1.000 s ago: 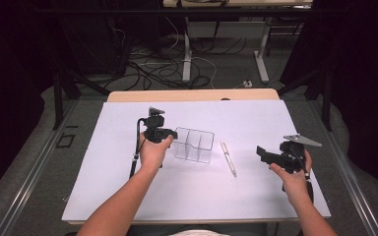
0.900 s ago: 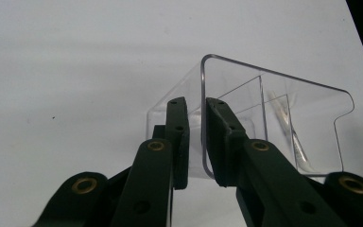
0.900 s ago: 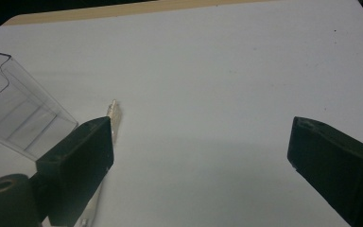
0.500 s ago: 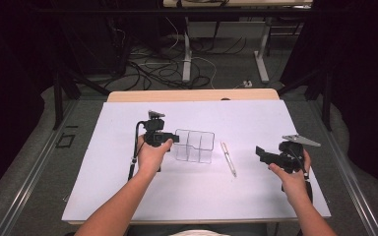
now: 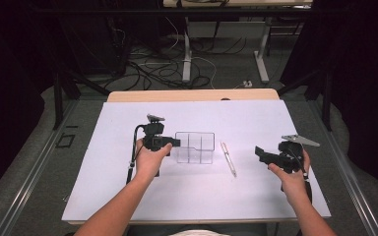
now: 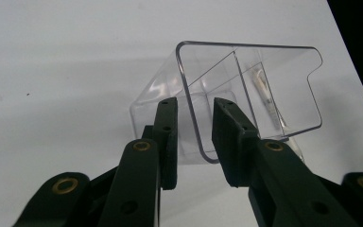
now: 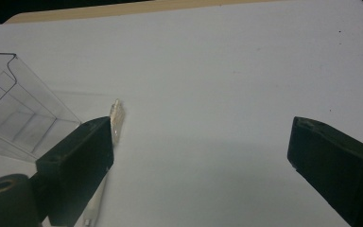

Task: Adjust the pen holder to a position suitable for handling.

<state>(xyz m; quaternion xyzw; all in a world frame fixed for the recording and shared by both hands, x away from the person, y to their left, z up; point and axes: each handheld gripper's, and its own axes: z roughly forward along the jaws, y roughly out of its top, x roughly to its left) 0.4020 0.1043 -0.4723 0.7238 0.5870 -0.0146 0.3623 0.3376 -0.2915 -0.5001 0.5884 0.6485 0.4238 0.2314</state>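
Two tools out, one per hand. Left tool just eased apart, pads standing off either side of the tray's near wall, with the wall between them but not pinched. Right tool spread wide over bare counter, gripping nothing, aimed toward the pen and well short of it. Tray near the counter's middle, just right of the left tool; pen just beside its right side, apart from it. Tray judged light, stiff and slick, being clear plastic: likely to skate on the smooth top or tip if pushed high. Best taken by an outer wall or a divider, pads low, squeeze modest to spare cracking. Pen slim and apt to roll; best pinched across the barrel near its middle. Hard to read: clear walls blending into the white top, so compartment count uncertain from above. Pen partly behind a jaw in the right gripper view, lower end cut off; capped or not, cannot tell.
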